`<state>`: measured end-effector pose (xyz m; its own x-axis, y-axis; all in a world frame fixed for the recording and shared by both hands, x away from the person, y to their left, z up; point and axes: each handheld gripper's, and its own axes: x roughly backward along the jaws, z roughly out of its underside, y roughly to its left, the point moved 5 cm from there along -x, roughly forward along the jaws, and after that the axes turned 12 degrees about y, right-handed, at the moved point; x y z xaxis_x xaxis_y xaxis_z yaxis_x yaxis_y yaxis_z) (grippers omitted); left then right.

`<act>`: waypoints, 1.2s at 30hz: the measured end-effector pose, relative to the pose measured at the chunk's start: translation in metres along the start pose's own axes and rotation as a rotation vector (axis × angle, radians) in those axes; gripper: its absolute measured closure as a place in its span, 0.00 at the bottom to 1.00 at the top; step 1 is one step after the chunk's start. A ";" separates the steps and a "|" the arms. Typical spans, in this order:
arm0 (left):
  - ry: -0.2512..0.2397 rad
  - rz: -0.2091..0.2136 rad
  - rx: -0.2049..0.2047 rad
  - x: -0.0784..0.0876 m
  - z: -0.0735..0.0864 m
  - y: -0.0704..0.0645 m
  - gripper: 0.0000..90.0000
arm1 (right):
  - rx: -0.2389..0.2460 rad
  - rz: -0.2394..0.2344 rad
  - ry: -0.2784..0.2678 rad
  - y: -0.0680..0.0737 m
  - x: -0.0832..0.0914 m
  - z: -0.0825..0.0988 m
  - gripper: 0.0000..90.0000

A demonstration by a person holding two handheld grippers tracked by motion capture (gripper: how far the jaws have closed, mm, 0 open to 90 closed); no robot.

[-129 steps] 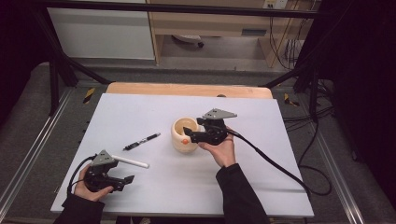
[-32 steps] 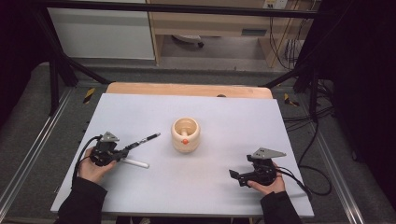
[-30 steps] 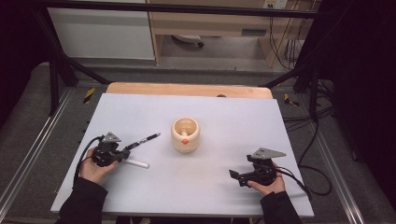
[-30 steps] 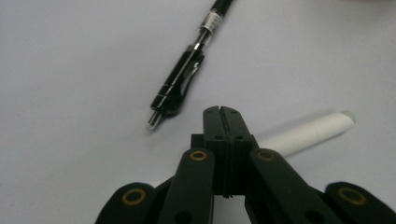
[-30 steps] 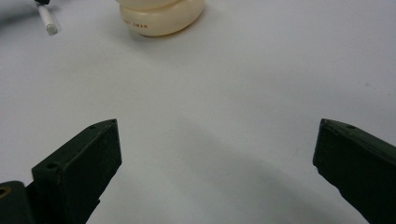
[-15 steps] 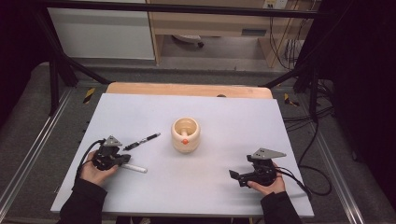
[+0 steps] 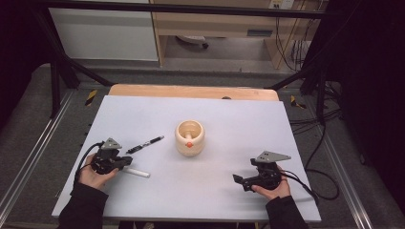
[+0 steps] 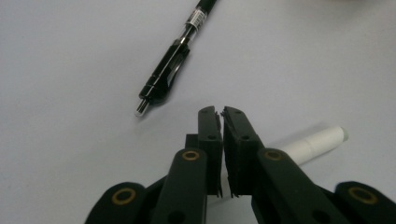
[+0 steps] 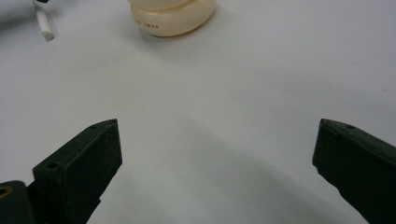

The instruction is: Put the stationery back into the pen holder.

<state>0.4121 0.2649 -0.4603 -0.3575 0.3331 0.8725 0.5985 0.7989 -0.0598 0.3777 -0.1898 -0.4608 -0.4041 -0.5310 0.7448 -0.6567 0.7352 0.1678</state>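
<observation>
- High view: a white table (image 7: pixel 200 191) holds one black pen (image 7: pixel 144 144), one white stick (image 7: pixel 136 172) and one cream pot (image 7: pixel 190 137).
- The pen lies flat, left of the pot, its long axis slanting from near-left to far-right.
- The stick lies flat nearer the person than the pen, its long axis running left to right, its right end a little nearer the person.
- The left gripper (image 7: pixel 125 163) sits at the stick's left end, jaws pointing right along the table; the left hand (image 7: pixel 93 174) cups it from the near side, forearm coming in from the bottom left.
- The right gripper (image 7: pixel 237 180) rests low at the table's near right, well apart from the pot, jaws pointing left; the right hand (image 7: pixel 272 187) holds it from the near side.
- Left gripper view: the jaws of the left gripper (image 8: pixel 221 114) stand almost together with a thin slit between them, having just been opening slightly. The pads press on nothing.
- The stick (image 8: pixel 310 143) lies under and behind the right jaw, its free end pointing right and a little up.
- The pen (image 8: pixel 175 58) lies ahead, apart from the jaws, tip toward the lower left, body running to the upper right.
- Right gripper view: the jaws of the right gripper (image 9: pixel 217 140) stand wide apart over bare table.
- The pot (image 9: pixel 173 16) is at the top; the stick's end (image 9: pixel 43 23) shows at the top left.
</observation>
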 end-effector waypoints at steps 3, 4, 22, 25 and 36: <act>-0.013 -0.004 0.001 0.007 0.004 -0.001 0.86 | 0.023 -0.016 0.020 0.006 -0.004 -0.005 0.02; -0.017 -0.006 -0.003 0.010 0.005 -0.002 0.83 | 0.028 -0.024 0.023 0.009 -0.005 -0.008 0.02; 0.055 0.038 0.018 0.024 0.050 -0.010 0.20 | 0.178 -0.130 0.073 0.081 -0.051 -0.058 0.02; 0.063 0.031 0.010 0.023 0.052 -0.011 0.13 | 0.190 -0.141 0.076 0.091 -0.057 -0.065 0.02; 0.050 0.060 -0.020 0.021 0.053 -0.018 0.09 | 0.232 -0.172 0.102 0.123 -0.086 -0.088 0.06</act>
<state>0.3561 0.2846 -0.4662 -0.2849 0.3542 0.8907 0.6318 0.7682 -0.1034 0.3880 -0.0167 -0.4469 -0.2157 -0.5857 0.7813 -0.8426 0.5160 0.1542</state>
